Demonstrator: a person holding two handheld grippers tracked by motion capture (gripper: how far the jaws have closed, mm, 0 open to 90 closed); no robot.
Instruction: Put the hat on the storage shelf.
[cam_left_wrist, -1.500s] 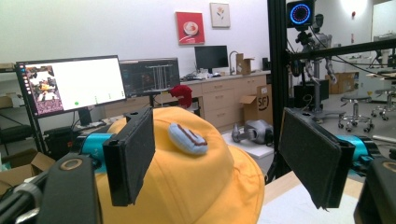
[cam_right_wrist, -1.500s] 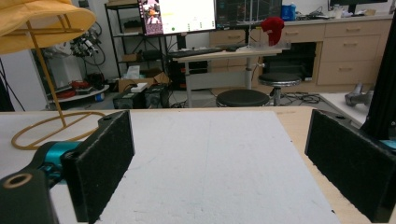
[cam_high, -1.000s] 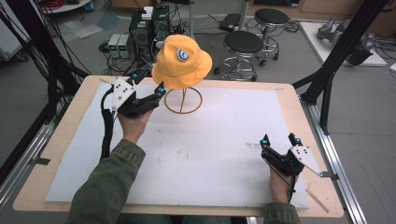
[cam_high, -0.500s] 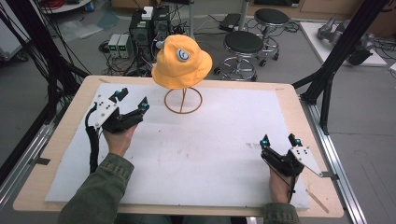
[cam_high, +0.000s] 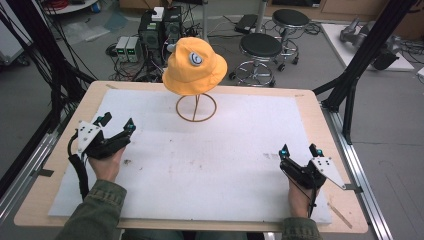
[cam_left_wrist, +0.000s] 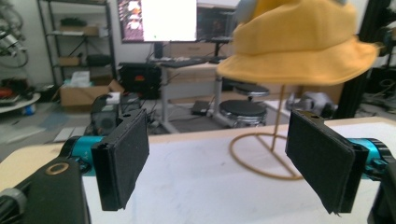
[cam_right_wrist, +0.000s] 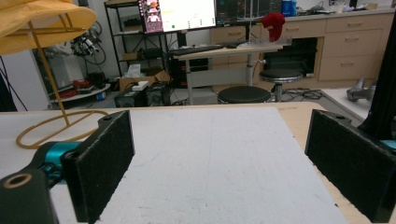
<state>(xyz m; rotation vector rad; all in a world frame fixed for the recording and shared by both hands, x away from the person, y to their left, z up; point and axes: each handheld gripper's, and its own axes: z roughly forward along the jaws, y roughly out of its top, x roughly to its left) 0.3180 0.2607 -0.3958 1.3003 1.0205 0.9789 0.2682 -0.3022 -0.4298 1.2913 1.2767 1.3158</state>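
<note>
from above, your left gripper (cam_high: 116, 123) sits over the left part of the white mat (cam_high: 210, 165), its jaws spread wide with nothing between them, your left hand (cam_high: 106, 162) wrapped round its body. your right gripper (cam_high: 299, 150) rests near the mat's right edge, well apart from the left one, its jaws also parted and empty. the yellow bucket hat (cam_high: 195, 65) sits on top of a thin wire stand (cam_high: 196, 107) at the far middle of the mat, apart from both grippers. the stand's round base ring lies flat on the mat.

the high view gives you the round patch on the hat's crown and the wooden table (cam_high: 307, 107) edge framing the mat; neither gripper view shows that patch.

your left gripper view looks between its two black pads (cam_left_wrist: 122, 158) straight at the stand's ring and upright stem, with the hat's brim seen from below and to the side, a little blurred. behind it you get a lit monitor (cam_left_wrist: 159, 19), shelves and a black stool.

your right gripper view shows its own wide-open pads (cam_right_wrist: 100, 161) over bare mat, the stand and a corner of hat brim at far left. it also picks up a red object (cam_right_wrist: 273, 23) on a back counter, and wooden cabinets.
</note>
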